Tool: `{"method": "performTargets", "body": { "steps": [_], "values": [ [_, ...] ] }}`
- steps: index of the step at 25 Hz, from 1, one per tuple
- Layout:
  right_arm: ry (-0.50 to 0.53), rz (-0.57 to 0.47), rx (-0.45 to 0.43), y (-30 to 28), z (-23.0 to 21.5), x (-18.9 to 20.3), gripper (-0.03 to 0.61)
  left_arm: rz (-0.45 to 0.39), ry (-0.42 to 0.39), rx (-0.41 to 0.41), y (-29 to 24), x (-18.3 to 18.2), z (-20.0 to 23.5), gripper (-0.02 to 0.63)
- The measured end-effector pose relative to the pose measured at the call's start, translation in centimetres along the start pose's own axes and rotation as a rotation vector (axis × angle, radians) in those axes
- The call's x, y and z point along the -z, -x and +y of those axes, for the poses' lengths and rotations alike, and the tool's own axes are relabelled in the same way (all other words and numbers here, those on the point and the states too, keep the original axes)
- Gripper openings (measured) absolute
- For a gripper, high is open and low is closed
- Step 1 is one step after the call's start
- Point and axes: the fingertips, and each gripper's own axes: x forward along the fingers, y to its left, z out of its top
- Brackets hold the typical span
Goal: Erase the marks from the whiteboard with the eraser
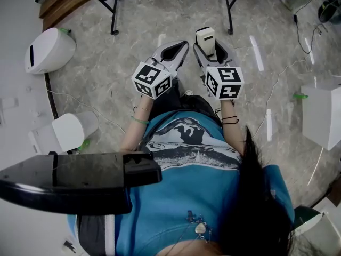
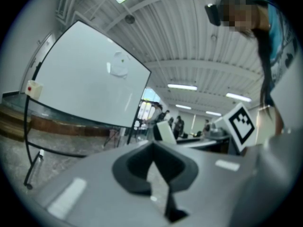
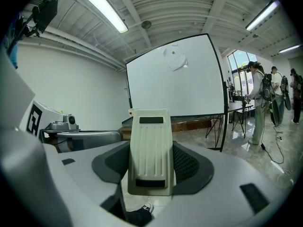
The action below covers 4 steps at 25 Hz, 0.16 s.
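Marbled floor [image 1: 133, 36], whiteboard [image 3: 175, 79] standing ahead. Right gripper [image 3: 151, 162] clamps cream, ribbed eraser [image 3: 150, 145], dark slots at both ends. Left gripper [image 2: 154, 167] jaws pressed together, empty.

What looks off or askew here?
Nothing broken or spilled. Only oddity: a pale patch sits tilted near the top of the whiteboard. The eraser sits straight in the right gripper.

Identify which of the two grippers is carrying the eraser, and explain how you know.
The right gripper: its jaws are clamped on the pale ribbed eraser. The left gripper has its jaws together with nothing between them.
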Motion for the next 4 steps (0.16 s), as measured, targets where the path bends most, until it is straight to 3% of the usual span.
{"method": "performTargets", "body": {
  "steps": [4],
  "values": [
    [-0.001,0.004,0.001,0.19,-0.23,0.05,0.262,-0.002,0.002,0.005,-0.17,-0.10,-0.33,0.003]
  ]
}}
